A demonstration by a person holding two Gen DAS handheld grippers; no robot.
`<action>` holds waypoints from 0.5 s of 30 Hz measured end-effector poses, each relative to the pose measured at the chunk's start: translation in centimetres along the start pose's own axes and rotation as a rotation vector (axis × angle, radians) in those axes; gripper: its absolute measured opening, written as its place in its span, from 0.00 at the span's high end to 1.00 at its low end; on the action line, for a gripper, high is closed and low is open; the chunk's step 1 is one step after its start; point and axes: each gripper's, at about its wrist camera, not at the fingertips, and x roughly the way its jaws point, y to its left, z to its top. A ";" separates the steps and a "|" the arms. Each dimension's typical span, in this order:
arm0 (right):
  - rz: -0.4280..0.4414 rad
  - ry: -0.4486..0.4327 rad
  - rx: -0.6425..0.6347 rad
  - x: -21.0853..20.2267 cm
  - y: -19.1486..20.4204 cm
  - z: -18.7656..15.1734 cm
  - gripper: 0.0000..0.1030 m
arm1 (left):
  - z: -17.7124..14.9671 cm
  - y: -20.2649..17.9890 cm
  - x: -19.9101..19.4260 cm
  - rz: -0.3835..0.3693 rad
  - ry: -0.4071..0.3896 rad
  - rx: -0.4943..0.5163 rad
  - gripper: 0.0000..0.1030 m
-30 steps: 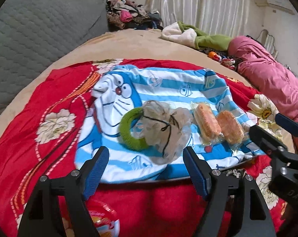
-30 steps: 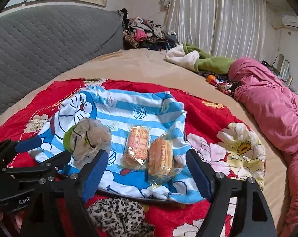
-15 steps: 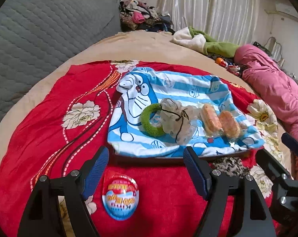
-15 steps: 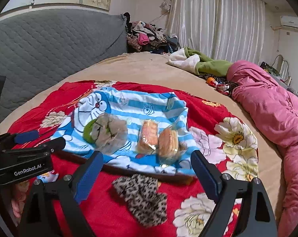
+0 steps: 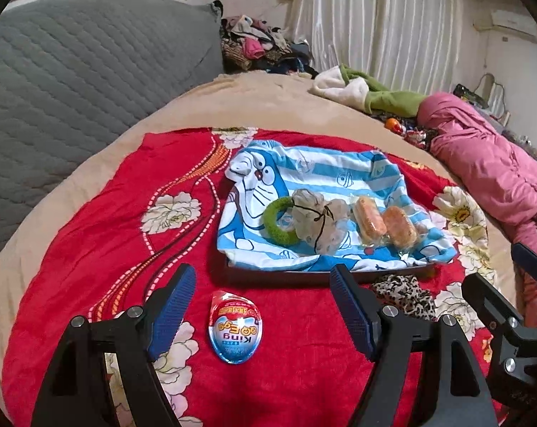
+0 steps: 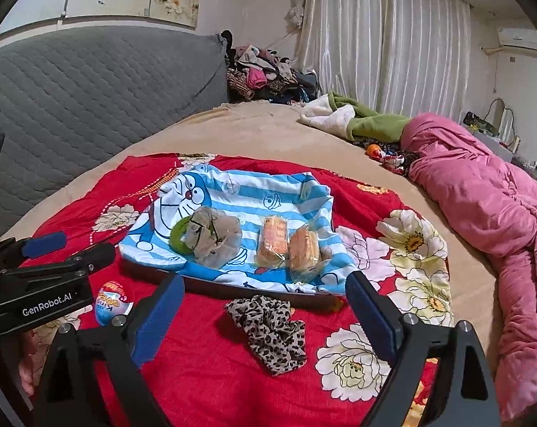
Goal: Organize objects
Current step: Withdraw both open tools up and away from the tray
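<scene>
A home bedroom: bed (image 6: 254, 131), curtains (image 6: 375, 35), piled clothes (image 6: 268, 74).

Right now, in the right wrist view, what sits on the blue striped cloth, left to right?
green ring → beige mesh pouch → wrapped bun → second wrapped bun. The ring and pouch touch.

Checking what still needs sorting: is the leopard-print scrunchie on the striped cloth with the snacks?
No, the leopard-print scrunchie lies on the red blanket, in front of the striped cloth.
</scene>
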 end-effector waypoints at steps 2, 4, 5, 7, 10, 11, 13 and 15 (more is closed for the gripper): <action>-0.002 -0.007 -0.004 -0.8 0.2 0.2 0.06 | -0.1 0.1 -0.7 0.005 -0.011 -0.003 0.23; -0.002 -0.016 -0.003 -1.4 0.3 0.3 0.06 | 0.0 0.3 -1.4 -0.003 -0.018 -0.013 0.23; -0.001 -0.019 -0.002 -1.7 0.3 0.4 0.06 | 0.0 0.5 -1.7 -0.010 -0.020 -0.021 0.23; 0.001 -0.028 -0.004 -2.5 0.4 0.4 0.06 | -0.1 0.7 -2.3 -0.022 -0.018 -0.032 0.22; 0.003 -0.038 -0.013 -3.4 0.8 0.4 0.05 | -0.3 0.9 -2.8 -0.033 -0.015 -0.036 0.19; 0.002 -0.039 -0.016 -3.6 0.9 0.4 0.05 | -0.4 0.9 -3.0 -0.032 -0.016 -0.035 0.19; 0.003 -0.043 -0.019 -4.1 1.1 0.4 0.05 | -0.6 0.9 -3.4 -0.034 -0.012 -0.030 0.18; 0.003 -0.047 -0.017 -4.5 1.1 0.3 0.05 | -0.7 0.9 -3.6 -0.032 -0.009 -0.024 0.17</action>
